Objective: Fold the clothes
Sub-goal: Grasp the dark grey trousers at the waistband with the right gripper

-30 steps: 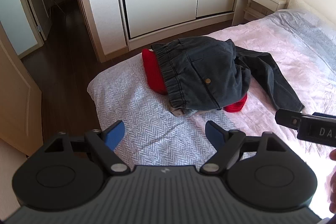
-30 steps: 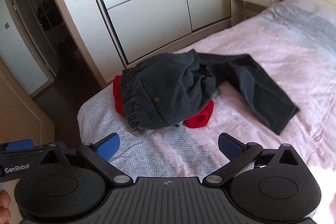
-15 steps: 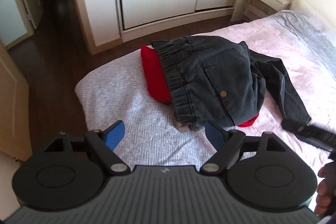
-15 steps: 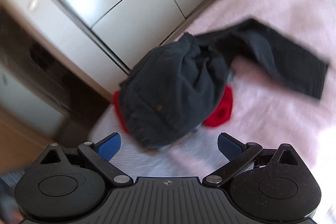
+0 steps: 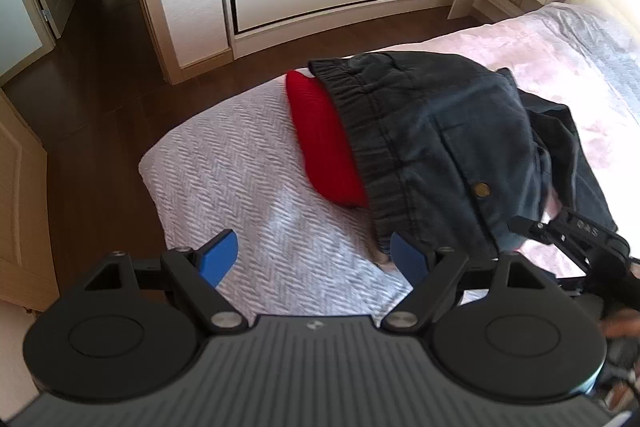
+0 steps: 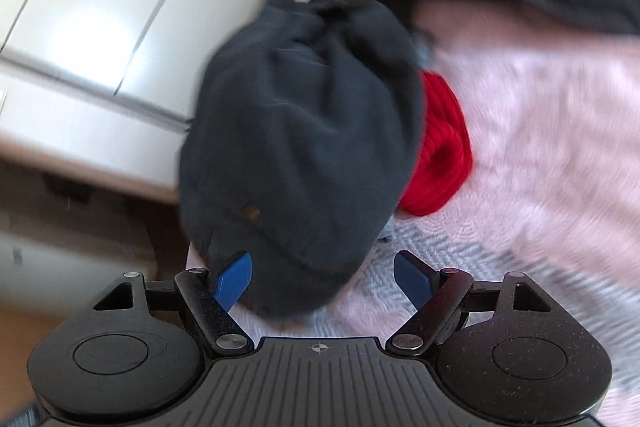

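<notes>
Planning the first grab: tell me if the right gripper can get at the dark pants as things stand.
Probably yes. The right gripper is open, and the dark pants lie on top of the pile, above the red garment, with their near edge already between the fingers. Nothing covers them.

Closer now to the dark trousers (image 5: 432, 147) with both: right hand-held gripper (image 6: 326, 277) down over the waistband, left hand-held gripper (image 5: 316, 259) nearer too.

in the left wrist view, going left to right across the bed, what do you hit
Grey herringbone blanket → red knit garment → dark denim pants → right gripper at the pants' near edge, with the pink bedspread beyond.
</notes>
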Demonstrator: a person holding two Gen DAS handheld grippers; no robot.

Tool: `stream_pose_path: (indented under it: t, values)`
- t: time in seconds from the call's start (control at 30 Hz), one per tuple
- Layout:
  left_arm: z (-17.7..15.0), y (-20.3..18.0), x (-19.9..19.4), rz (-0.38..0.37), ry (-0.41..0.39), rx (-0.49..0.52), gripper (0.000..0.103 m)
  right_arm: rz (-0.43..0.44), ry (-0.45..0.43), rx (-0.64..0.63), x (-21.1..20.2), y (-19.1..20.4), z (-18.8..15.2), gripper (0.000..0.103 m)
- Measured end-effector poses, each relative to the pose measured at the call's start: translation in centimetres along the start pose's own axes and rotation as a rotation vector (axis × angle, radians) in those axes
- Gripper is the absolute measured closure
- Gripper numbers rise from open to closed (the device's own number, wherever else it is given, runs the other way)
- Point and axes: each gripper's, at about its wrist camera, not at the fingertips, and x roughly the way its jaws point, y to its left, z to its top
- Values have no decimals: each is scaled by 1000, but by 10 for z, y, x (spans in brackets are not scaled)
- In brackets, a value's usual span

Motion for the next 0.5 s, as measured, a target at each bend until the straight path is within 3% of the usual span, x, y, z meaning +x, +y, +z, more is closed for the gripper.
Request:
stream_pose_path:
  t: [0.07,0.1,0.13,0.23,0.33,0.5]
  values:
    - [5,4,1,0,-2,1,22,13,-2,108,13,-10,4,21]
    - [8,7,2,0,-3,2,22,32,0,151,18,-13,5,30]
    - [10,9,3,0,-4,3,22,51,9,166,17,-12,6,55]
    - [18,14,1,1,-11,1,22,32,41,157,5,0,5,88]
    - [25,18,-4,-2,-29,2,22,79,32,140,-27,18,6,93]
    - [34,17,-19,-21,-76,6,22,329,-110,91,-93,66,15,97]
